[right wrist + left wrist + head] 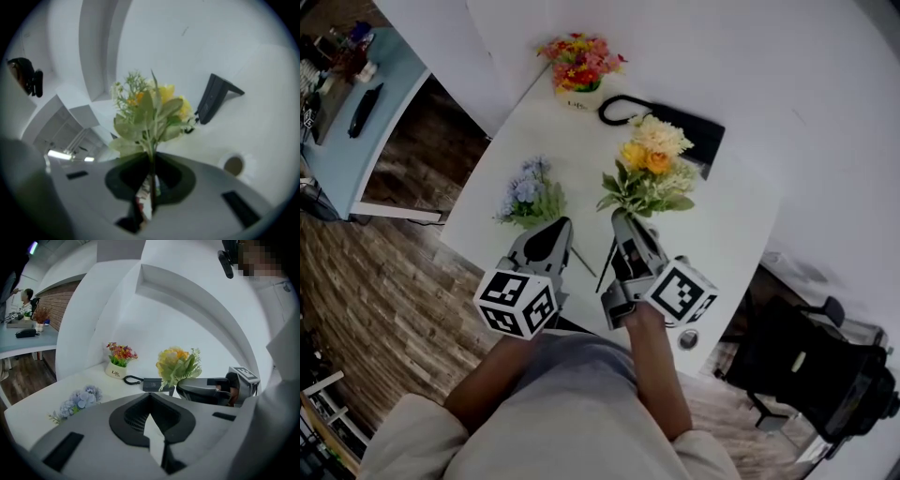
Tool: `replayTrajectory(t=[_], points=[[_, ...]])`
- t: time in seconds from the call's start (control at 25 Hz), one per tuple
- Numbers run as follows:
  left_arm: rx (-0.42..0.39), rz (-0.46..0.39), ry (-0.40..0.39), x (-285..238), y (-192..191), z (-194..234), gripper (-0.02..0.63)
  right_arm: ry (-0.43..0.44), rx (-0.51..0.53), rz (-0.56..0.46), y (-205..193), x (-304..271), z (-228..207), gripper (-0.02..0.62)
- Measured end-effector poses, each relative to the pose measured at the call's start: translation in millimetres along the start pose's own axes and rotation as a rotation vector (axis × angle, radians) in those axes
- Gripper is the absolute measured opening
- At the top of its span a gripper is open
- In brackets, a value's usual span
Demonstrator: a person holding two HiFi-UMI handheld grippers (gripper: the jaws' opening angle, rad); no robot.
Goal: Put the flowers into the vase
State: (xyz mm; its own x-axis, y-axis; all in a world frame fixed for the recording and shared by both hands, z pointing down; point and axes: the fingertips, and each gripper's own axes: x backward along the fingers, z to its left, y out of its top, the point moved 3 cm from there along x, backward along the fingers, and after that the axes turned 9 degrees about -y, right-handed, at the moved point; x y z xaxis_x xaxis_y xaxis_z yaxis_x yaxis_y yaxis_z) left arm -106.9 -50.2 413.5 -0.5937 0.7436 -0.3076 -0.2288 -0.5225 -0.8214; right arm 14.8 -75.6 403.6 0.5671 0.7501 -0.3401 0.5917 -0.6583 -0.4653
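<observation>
Head view: the left gripper (562, 225) has its fingers (546, 242) pressed together with nothing in them. Just ahead of their tips, a bunch of pale blue artificial flowers (528, 194) lies on the white worktop (731, 225). Beside it, the right gripper (619, 217) pinches the stem of a yellow-and-orange artificial bouquet with green leaves (652, 173), the blooms fanning out directly beyond its fingertips. Farther beyond both stand a small white pot of red and pink flowers (578, 67) and a flat black case with a looped cord (694, 131).

Left gripper view: the dark fingers (136, 416) meet, empty. The blue flowers (77, 401) lie left of them, and the bouquet (177, 365) is up to their right, in the right gripper (206, 389).

Right gripper view: the fingers (176, 180) clamp the thin green stem (152, 180), and the leaves and yellow heads (147, 117) stand straight out from them.
</observation>
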Motion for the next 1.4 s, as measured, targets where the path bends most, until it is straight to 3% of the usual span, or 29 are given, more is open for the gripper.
replayTrajectory(t=[0.4,0.96,1.4], points=[[-0.04,0.019,-0.073,-22,8,-25,0.02,0.009,-0.007,-0.162,45,38,-5,0.054],[-0.091,0.075,-0.168,-60,13,-58,0.02,-0.066,-0.035,-0.307,85,74,-33,0.052],[-0.097,0.115,-0.194,-72,15,-58,0.02,-0.015,0.07,-0.507,115,77,-24,0.052]])
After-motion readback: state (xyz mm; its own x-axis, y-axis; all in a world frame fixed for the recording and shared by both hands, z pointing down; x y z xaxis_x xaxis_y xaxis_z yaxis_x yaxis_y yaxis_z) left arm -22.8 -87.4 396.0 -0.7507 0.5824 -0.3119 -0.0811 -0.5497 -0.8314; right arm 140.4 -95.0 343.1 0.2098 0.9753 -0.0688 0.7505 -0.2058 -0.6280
